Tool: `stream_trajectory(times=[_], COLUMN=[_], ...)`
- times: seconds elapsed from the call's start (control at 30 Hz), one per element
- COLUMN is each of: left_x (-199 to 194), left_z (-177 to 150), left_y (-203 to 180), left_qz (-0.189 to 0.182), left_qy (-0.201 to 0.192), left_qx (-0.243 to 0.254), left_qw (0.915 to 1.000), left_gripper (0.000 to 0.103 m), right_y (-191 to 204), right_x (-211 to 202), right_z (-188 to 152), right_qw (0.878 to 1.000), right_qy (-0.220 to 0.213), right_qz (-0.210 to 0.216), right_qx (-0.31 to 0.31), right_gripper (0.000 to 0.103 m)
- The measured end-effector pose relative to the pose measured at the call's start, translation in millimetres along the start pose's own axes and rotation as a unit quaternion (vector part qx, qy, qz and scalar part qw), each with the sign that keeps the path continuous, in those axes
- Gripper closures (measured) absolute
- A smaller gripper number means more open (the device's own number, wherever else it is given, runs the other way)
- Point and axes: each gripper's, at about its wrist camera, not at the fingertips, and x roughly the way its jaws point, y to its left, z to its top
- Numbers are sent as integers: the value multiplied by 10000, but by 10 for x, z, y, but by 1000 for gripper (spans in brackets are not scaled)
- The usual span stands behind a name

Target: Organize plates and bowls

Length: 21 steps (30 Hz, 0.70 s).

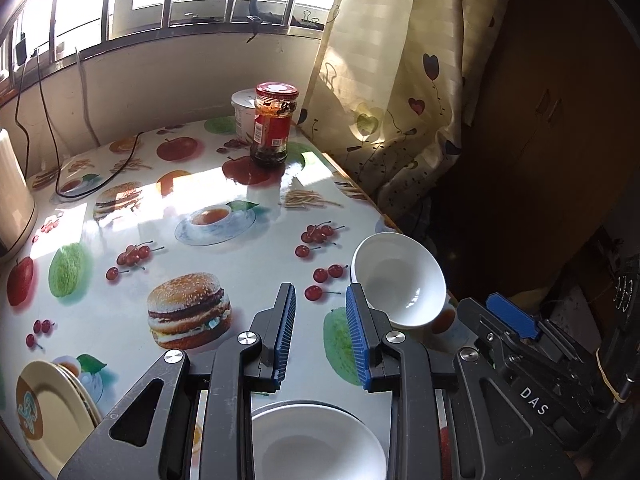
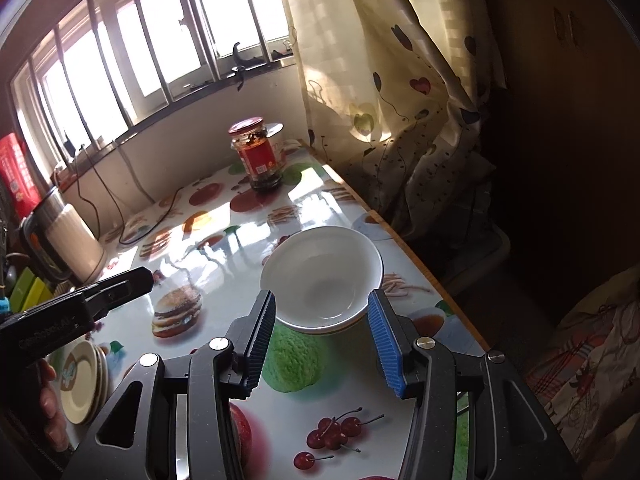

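So the right gripper (image 2: 322, 340) had its blue pads (image 2: 385, 340) apart with nothing pinched between them, just the green fruit print of the tablecloth (image 2: 400, 400) showing in the gap. The tips sat at the near side of a white bowl (image 2: 322, 276). It looked like the bowl was resting on a second white piece under it, though the view couldn't settle that. The left gripper (image 1: 322, 332) was slack-jawed and empty too, hovering over the burger print. A second bowl (image 1: 316, 440) lay close under its body, and the plate stack (image 1: 56, 412) sat off to its left.

The likely step was the right hand going for that far bowl so it could join the near one. The gap looked too narrow to straddle the bowl, so the better bet was one finger inside the rim and one outside, biting the near wall.

The bowl sat close to the table's right edge (image 2: 404, 240), so a forward shove could send it off. Coming down onto the rim seemed safer, then closing firmly since glazed ceramic is slippery. The jar (image 2: 256, 152) stood well back, out of the way.
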Motion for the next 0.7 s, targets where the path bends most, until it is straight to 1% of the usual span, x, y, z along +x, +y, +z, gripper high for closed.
stream_trajectory(times=[0.13, 0.27, 0.4, 0.63, 0.7], left_x=[141, 281, 438, 714, 763], left_z=[84, 167, 200, 194, 183], left_y=[-92, -176, -251, -290, -313], left_qz=[-98, 83, 126, 204, 226], left_qy=[145, 196, 350, 630, 657], left_qx=[-13, 74, 183, 223, 293], left_qw=[9998, 9997, 9991, 9976, 9972], left_gripper=[76, 76, 76, 76, 76], right_y=[-115, -241, -328, -402, -417], right_x=[117, 248, 372, 544, 581], right_z=[68, 134, 154, 171, 175], right_qw=[9999, 9998, 9997, 9994, 9993], right_qy=[28, 75, 165, 296, 328], right_qz=[-102, -171, -165, -139, -147], right_qx=[-18, 28, 66, 97, 91], right_gripper=[55, 55, 55, 55, 55])
